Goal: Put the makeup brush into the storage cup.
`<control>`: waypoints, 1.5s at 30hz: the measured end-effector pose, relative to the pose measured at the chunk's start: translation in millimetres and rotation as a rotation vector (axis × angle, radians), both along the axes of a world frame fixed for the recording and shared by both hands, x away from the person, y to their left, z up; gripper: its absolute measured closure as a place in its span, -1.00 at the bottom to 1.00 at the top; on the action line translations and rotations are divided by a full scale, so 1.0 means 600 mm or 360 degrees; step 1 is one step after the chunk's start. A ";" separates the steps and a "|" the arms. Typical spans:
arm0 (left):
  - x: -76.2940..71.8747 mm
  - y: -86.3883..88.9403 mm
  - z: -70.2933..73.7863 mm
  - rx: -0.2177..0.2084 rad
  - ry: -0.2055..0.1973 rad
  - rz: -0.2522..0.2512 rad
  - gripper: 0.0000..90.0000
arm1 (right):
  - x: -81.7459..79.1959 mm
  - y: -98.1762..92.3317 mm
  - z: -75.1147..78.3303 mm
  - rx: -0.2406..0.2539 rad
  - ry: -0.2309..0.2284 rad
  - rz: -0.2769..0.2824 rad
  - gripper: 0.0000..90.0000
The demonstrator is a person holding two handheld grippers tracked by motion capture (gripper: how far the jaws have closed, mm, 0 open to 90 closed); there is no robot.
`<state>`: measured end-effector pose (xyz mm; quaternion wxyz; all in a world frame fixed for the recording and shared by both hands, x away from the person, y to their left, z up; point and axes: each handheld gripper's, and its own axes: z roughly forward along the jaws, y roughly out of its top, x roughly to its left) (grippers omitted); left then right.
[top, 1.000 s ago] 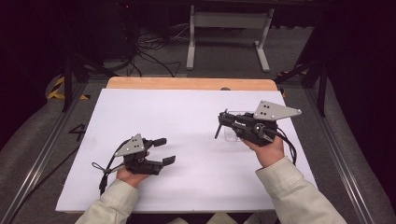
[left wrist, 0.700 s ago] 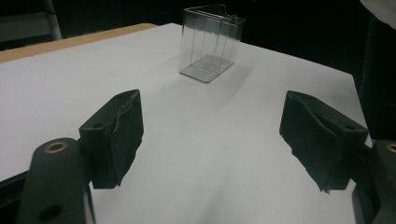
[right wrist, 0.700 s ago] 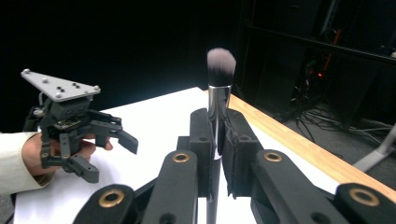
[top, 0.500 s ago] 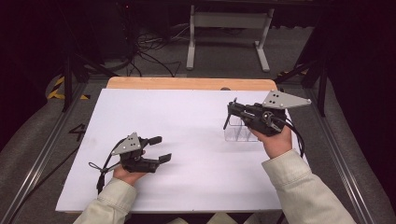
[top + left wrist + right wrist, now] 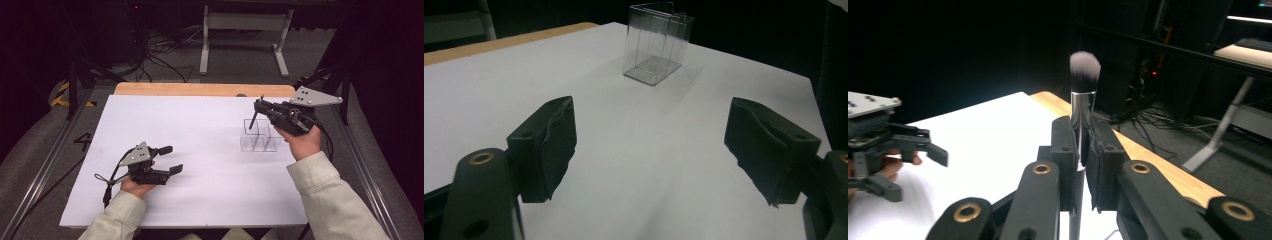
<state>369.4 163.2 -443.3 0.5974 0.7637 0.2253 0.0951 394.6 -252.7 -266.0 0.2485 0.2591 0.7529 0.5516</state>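
Observation:
A makeup brush [image 5: 1083,102] with a silver ferrule and pale bristles stands upright in my right gripper [image 5: 1080,150], whose pads are shut on its handle. In the high view the brush [image 5: 253,120] is a thin dark stick, and its lower end points down at the left part of a clear plastic compartment box [image 5: 257,136]. My right gripper [image 5: 257,107] hovers just above that box. The left gripper [image 5: 171,159] rests low at the front left of the white table, open and holding nothing. Straight ahead of the left gripper [image 5: 651,145] stands the clear box [image 5: 655,42].
A white sheet [image 5: 190,150] covers the table, with a wooden edge [image 5: 200,89] along the far side. Beyond it are a metal stand [image 5: 240,30] and cables on the floor. The left gripper [image 5: 888,145] and its hand appear at the left in the right gripper view.
My right gripper has lifted and moved to the right with the brush, uncovering the clear box and bringing the brush more upright above it. The left gripper shifted slightly.

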 end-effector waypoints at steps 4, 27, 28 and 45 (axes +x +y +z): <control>0.000 -0.002 0.000 0.0017 -0.0006 -0.0006 -0.53 | 0.007 -0.010 0.000 -0.0004 0.0003 -0.0048 0.85; -0.001 -0.003 0.000 0.0008 0.0001 -0.0016 -0.54 | 0.034 -0.036 -0.018 -0.0072 0.0056 -0.0260 0.85; -0.001 -0.003 0.000 0.0008 0.0001 -0.0016 -0.53 | 0.034 -0.036 -0.018 -0.0072 0.0056 -0.0260 0.85; 0.001 -0.001 -0.001 -0.0008 0.0043 -0.0027 -0.54 | 0.060 -0.045 -0.059 -0.0111 0.0183 -0.0330 0.85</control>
